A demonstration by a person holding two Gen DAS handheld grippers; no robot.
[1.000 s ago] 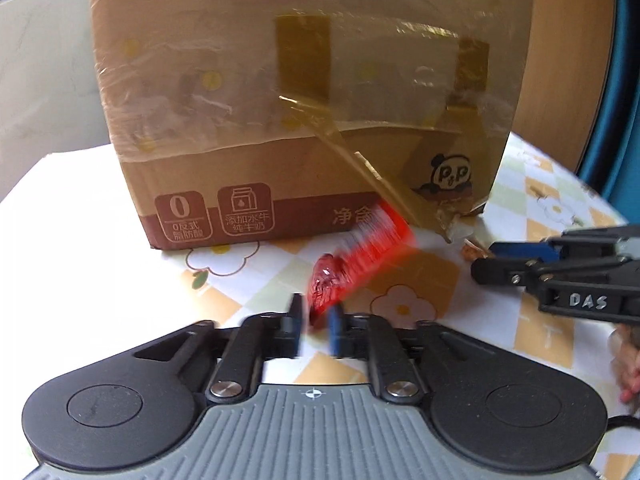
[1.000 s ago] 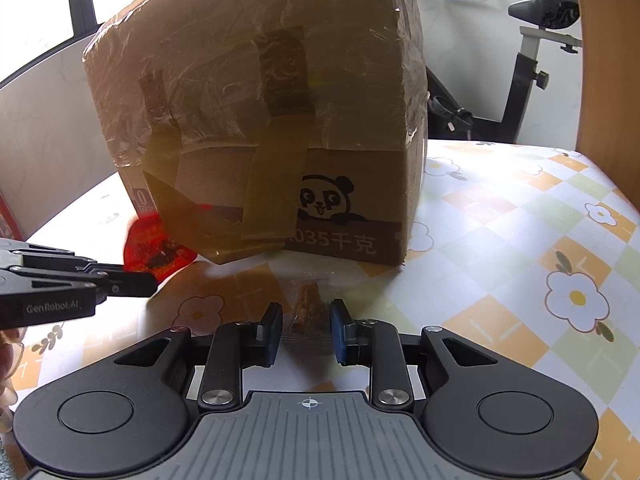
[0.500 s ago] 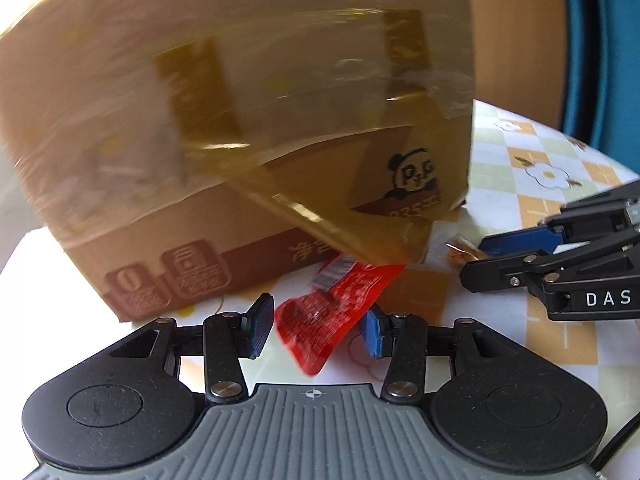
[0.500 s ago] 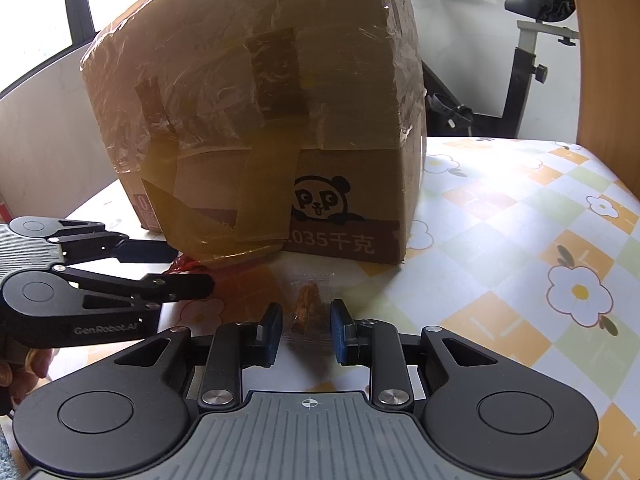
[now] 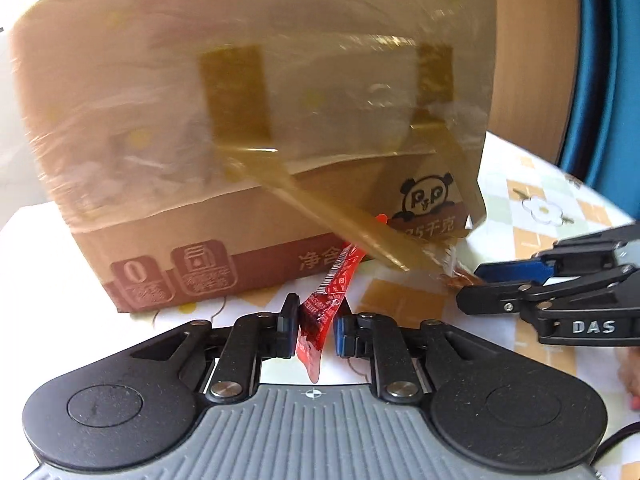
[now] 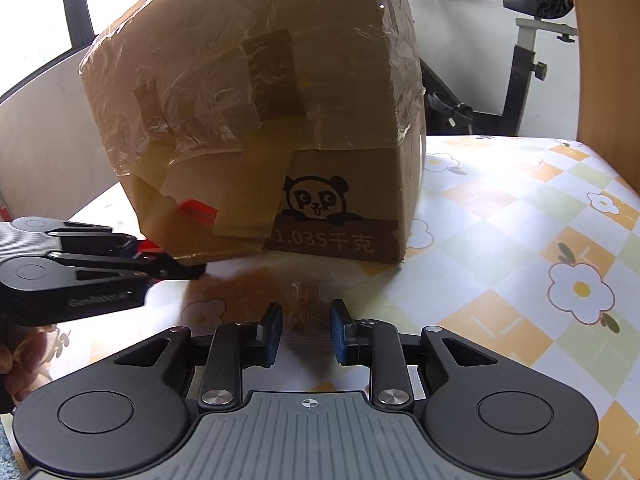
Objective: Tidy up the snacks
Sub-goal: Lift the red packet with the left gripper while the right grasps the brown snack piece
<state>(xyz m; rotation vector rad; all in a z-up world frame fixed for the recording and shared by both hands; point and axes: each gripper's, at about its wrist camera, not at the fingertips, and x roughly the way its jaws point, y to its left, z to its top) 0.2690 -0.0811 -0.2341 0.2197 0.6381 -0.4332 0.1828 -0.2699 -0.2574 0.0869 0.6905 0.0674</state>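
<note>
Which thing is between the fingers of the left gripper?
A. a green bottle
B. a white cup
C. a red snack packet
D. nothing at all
C: in the left wrist view the red snack packet stands between the blue pads of the left gripper, in front of the taped cardboard box.

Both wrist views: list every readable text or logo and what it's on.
"1.035千克": box, under its "PP" panda logo.
"净含": box's brown band, left wrist view.
"0": box's left badge; print beneath and neighbouring badge too blurred.
"DAS": right gripper.
"GenRobot.AI", blurred: left gripper.
Red packet: print unreadable.
</note>
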